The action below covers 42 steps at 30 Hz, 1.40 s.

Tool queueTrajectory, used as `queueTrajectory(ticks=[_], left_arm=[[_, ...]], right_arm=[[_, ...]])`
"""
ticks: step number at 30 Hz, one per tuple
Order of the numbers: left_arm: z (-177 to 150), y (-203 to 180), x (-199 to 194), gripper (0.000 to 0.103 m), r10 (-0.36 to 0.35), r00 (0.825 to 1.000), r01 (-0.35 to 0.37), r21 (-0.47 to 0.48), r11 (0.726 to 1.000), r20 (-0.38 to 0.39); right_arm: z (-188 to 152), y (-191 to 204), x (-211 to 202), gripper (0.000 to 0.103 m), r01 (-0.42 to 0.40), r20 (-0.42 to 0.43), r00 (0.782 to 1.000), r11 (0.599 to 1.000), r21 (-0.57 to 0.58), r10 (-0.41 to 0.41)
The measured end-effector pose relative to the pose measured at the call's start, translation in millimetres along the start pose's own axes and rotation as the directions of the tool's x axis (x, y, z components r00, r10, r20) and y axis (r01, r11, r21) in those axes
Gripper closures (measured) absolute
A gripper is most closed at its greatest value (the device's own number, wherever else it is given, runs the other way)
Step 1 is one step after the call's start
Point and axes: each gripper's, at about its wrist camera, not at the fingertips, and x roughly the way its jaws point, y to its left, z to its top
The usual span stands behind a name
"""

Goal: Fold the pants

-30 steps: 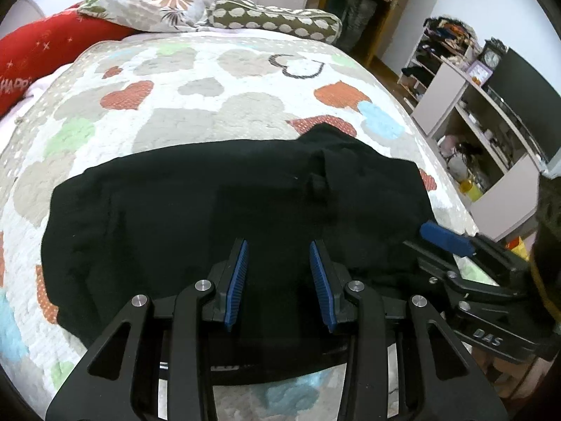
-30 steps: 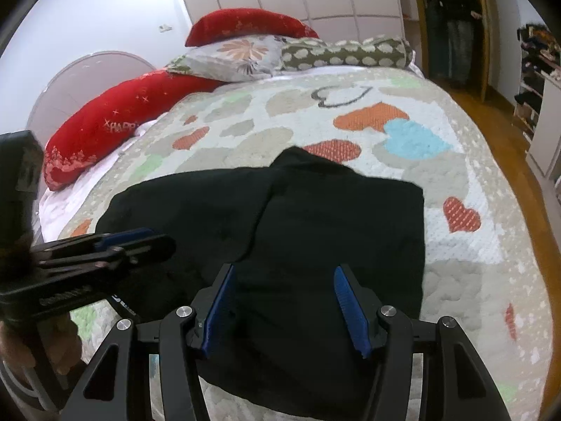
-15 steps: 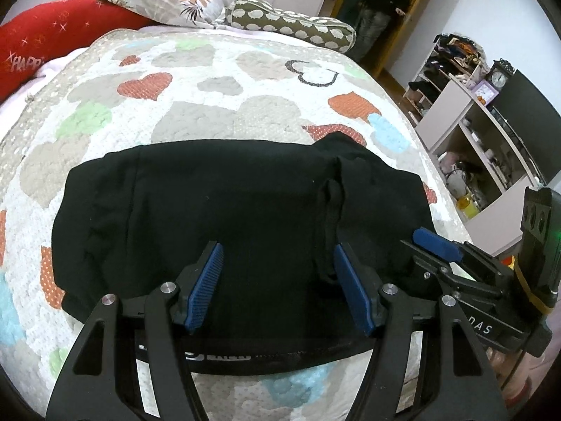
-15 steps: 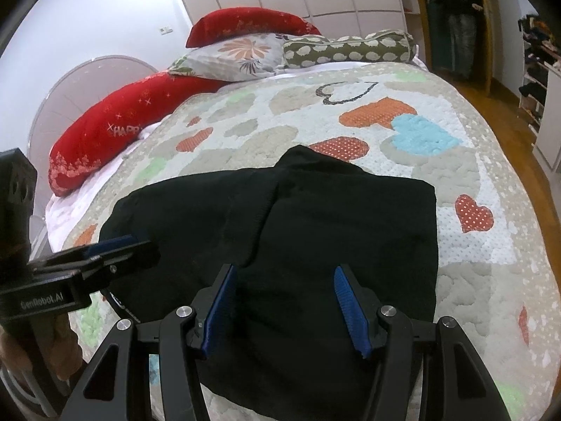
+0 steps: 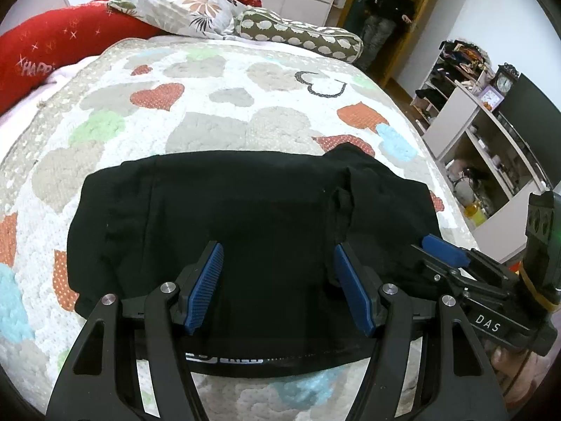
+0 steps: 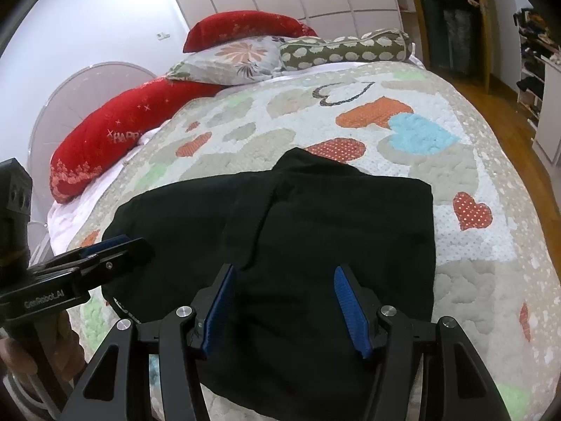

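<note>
The black pants (image 5: 245,217) lie folded into a wide block on the heart-patterned quilt (image 5: 210,105), their waistband with white lettering along the near edge. My left gripper (image 5: 277,263) hovers over the near middle of the pants, open, nothing between its blue pads. In the right wrist view the same pants (image 6: 333,231) fill the centre, and my right gripper (image 6: 284,291) stands open above their near right part, holding nothing. Each gripper shows at the edge of the other's view: the right gripper (image 5: 445,249) and the left gripper (image 6: 105,245).
Red pillows (image 6: 115,133), a floral pillow (image 6: 238,59) and a spotted bolster (image 6: 347,49) line the head of the bed. White shelves with clutter (image 5: 491,147) stand to the right of the bed. A person (image 5: 385,3) stands in the far doorway.
My left gripper's jaws have spread from narrow to wide, and its view has tipped up a little. The right gripper has stayed as it was; the pants have not moved.
</note>
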Motion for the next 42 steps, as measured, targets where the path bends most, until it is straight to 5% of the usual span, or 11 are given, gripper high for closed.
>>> queueTrajectory(ticks=[10, 19, 29, 34, 42], left_arm=[[0.0, -8.1, 4.4, 0.037, -0.018, 1.0, 0.018, 0.01, 1.0, -0.012], [-4.3, -12.7, 2.2, 0.037, 0.062, 0.998, -0.062, 0.024, 0.998, 0.007], [-7.1, 9.9, -3.2, 0.037, 0.113, 0.993, -0.113, 0.003, 0.994, 0.046], [-7.0, 19.3, -8.1, 0.037, 0.125, 0.99, -0.125, -0.01, 0.992, 0.062], [-7.2, 36.7, -17.4, 0.037, 0.144, 0.987, -0.14, -0.049, 0.989, 0.071]], right_arm=[[-0.6, -2.1, 1.2, 0.047, -0.023, 0.009, 1.0, 0.999, 0.029, 0.023], [-0.5, -1.4, -7.4, 0.046, -0.027, 0.038, 0.999, 1.0, -0.01, 0.028], [-1.2, 12.8, -3.7, 0.046, -0.038, 0.018, 0.999, 0.999, -0.026, 0.039], [-8.2, 20.5, 19.6, 0.046, -0.016, -0.064, 0.998, 0.999, -0.051, 0.013], [8.4, 38.3, 14.4, 0.046, -0.051, -0.027, 0.998, 0.994, -0.095, 0.048]])
